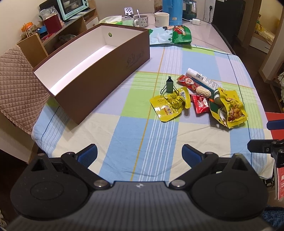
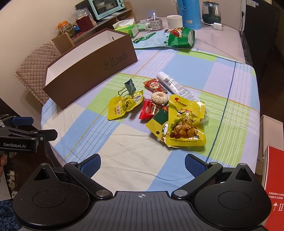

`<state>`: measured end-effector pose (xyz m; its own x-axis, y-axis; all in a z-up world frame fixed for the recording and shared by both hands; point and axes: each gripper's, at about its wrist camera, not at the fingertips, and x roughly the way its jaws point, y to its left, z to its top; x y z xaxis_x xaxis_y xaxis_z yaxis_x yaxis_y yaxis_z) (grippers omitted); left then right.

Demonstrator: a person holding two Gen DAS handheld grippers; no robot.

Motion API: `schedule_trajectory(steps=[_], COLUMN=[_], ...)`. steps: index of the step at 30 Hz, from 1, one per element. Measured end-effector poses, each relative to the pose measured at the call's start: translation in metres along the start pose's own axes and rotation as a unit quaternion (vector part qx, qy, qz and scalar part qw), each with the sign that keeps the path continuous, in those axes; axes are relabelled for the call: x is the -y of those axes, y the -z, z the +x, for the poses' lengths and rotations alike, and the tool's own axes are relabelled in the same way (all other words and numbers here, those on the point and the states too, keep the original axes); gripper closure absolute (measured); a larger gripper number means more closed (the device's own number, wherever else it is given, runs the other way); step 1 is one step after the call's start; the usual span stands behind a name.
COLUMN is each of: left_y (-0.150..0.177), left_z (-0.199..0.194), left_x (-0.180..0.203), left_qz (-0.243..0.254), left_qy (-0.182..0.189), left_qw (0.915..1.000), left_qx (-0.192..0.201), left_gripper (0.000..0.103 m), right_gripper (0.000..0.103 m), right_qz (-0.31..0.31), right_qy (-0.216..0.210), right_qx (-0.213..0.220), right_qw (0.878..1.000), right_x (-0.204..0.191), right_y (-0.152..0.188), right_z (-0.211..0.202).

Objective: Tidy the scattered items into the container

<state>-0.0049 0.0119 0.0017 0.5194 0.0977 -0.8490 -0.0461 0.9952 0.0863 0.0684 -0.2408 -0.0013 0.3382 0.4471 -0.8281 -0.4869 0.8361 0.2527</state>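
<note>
A long brown box (image 1: 99, 71) (image 2: 92, 67) with a white, empty inside stands at the left of the checked tablecloth. To its right lies a heap of items: a green binder clip (image 1: 169, 86) (image 2: 130, 87), a crumpled yellow packet (image 1: 168, 106) (image 2: 122, 104), red snack packets (image 1: 201, 104) (image 2: 148, 110), a white tube (image 1: 200, 78) (image 2: 175, 85), a ring-shaped cracker (image 2: 159, 97) and a large yellow chestnut packet (image 1: 230, 108) (image 2: 184, 122). My left gripper (image 1: 139, 154) is open over the near table edge, nothing between its fingers. My right gripper (image 2: 142, 164) is open too, short of the heap.
At the far end stand two mugs (image 1: 160, 18), a blue flask (image 1: 173, 11), a tissue box (image 2: 127, 28) and a green snack bag (image 1: 177, 34). A shelf with a mint toaster oven (image 1: 72, 8) is at back left. A quilted chair back (image 1: 16, 81) adjoins the box.
</note>
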Motion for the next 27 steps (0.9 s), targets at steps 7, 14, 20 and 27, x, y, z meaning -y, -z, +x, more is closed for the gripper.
schedule_trajectory(steps=[7, 14, 20, 27], left_y=[0.000, -0.002, -0.005, -0.007], left_z=[0.002, 0.004, 0.005, 0.007], left_x=[-0.002, -0.003, -0.005, -0.005], left_qz=[-0.004, -0.008, -0.011, -0.010], left_qy=[0.004, 0.004, 0.001, 0.001], left_qw=[1.0000, 1.0000, 0.9999, 0.9999], left_qx=[-0.001, -0.002, -0.001, -0.001], left_gripper=[0.003, 0.003, 0.003, 0.003], right_gripper=[0.000, 0.000, 0.000, 0.000], right_qz=[0.000, 0.000, 0.000, -0.003], right_qy=[0.000, -0.003, -0.003, -0.005], right_qx=[0.001, 0.002, 0.001, 0.004], right_qw=[1.000, 1.000, 1.000, 1.000], right_x=[0.000, -0.001, 0.000, -0.001], right_y=[-0.001, -0.004, -0.007, -0.011], right_z=[0.000, 0.001, 0.003, 0.004])
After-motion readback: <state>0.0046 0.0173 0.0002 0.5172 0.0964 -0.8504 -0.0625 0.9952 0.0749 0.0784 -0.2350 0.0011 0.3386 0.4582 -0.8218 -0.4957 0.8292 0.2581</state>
